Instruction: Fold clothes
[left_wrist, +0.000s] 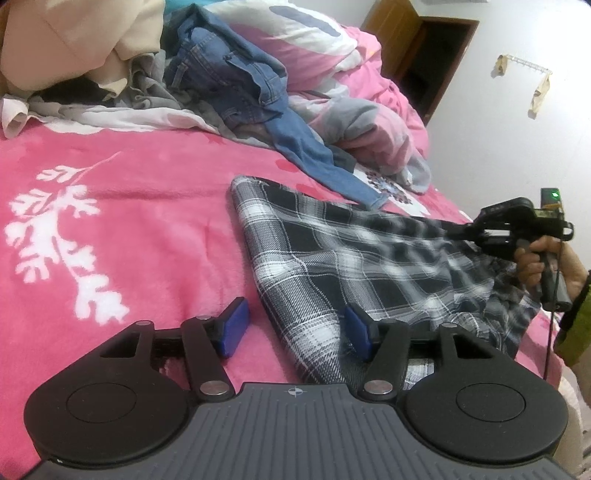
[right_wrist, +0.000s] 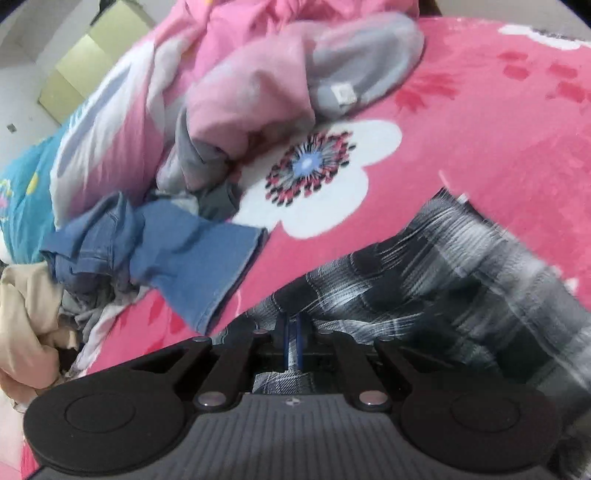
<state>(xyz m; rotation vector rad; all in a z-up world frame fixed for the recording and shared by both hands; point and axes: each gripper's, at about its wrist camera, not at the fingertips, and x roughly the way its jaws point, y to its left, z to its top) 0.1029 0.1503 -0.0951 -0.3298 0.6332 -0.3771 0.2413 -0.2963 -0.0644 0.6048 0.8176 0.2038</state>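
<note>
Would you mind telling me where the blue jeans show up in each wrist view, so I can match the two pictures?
Left wrist: the blue jeans lie crumpled at top centre, one leg trailing down right toward the plaid shirt.
Right wrist: the jeans sit at middle left, the leg hem pointing lower right.
Shared landmark: the white flower print on the pink blanket, beside the leg hem.

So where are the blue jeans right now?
In the left wrist view, the jeans lie crumpled at the top middle of the pink bed, one leg trailing down towards the checked shirt.
</note>
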